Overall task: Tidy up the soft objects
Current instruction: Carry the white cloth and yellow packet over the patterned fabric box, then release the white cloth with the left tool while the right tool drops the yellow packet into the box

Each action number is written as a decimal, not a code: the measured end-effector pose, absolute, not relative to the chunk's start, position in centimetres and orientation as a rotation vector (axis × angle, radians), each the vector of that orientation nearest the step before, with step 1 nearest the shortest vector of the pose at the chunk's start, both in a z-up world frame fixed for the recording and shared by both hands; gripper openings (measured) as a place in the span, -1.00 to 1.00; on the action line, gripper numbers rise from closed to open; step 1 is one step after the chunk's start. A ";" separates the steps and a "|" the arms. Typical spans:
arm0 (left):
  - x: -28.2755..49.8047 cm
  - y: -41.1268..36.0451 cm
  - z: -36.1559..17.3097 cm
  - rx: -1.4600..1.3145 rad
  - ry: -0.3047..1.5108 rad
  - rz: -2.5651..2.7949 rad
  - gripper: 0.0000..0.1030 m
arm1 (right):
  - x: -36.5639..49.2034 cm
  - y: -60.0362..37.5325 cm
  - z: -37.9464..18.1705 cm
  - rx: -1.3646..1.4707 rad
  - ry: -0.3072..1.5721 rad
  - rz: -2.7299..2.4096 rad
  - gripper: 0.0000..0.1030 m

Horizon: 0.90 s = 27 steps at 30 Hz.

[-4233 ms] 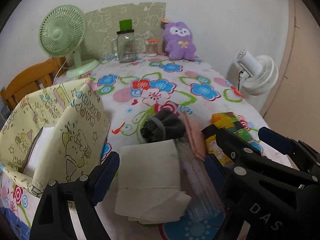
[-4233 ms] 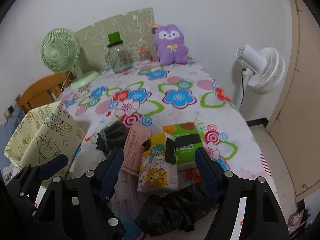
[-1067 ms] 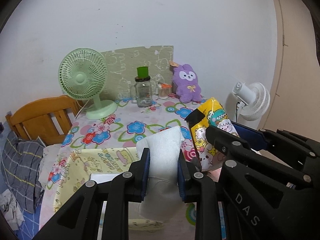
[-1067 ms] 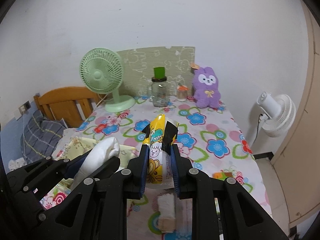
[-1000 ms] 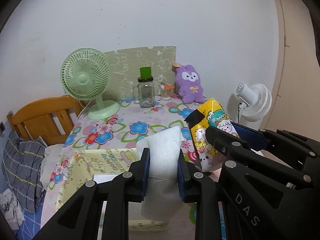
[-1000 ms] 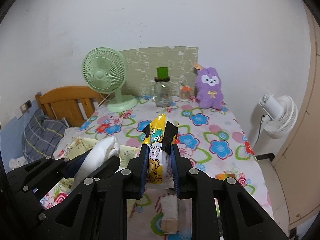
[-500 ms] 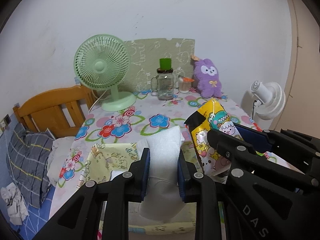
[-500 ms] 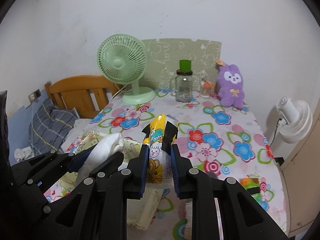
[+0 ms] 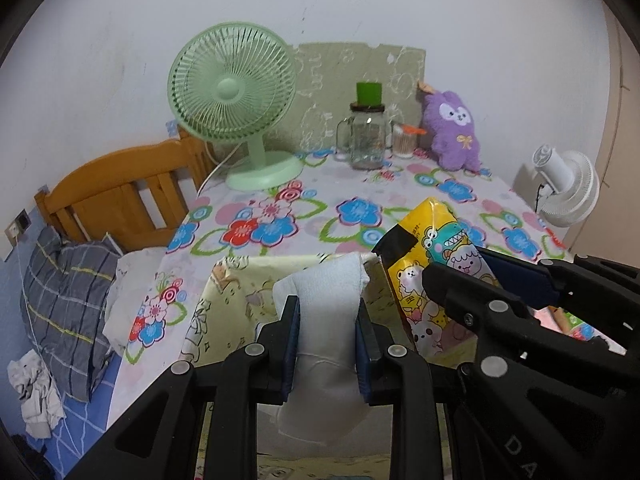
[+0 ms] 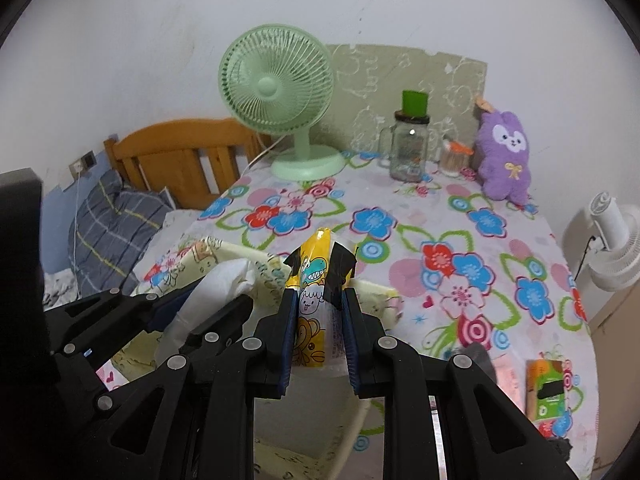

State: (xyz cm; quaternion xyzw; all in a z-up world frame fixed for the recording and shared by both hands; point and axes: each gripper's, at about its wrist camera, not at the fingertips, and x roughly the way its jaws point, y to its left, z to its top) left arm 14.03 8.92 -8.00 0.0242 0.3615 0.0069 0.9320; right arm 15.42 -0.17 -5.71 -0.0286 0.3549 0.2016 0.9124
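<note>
Flowered worktop [image 9: 320,200]: both loads have moved from above the pile to over the yellow fabric bin [image 9: 240,296]. Left hand-held gripper [image 9: 326,344] clamps a white cloth [image 9: 324,320]; right hand-held gripper [image 10: 318,332], at 3 o'clock, clamps a yellow tissue pack [image 10: 316,280]. Release into the bin follows.

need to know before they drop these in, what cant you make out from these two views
- Fabric bin interior: both views, hidden behind white folded cloth and yellow tissue pack.
- Cloth's lower end: left view, behind gripper frame.
- Green pack print: right view, too small.

fan [image 9: 236,92] left of jar [image 9: 366,142] | plush [image 9: 454,136] right of jar | all at table [image 9: 404,196] rear
</note>
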 end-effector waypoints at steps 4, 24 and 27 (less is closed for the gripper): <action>14.4 9.6 -9.1 0.043 0.771 0.019 -0.53 | 16.0 0.8 -6.9 -0.063 0.767 0.433 -0.53; 15.8 9.8 -12.5 -0.034 0.905 -0.016 -0.21 | 18.4 1.1 -10.6 -0.055 0.837 0.429 -0.47; 15.9 9.7 -12.5 -0.039 0.918 -0.009 -0.08 | 18.9 1.1 -10.6 -0.077 0.825 0.448 -0.43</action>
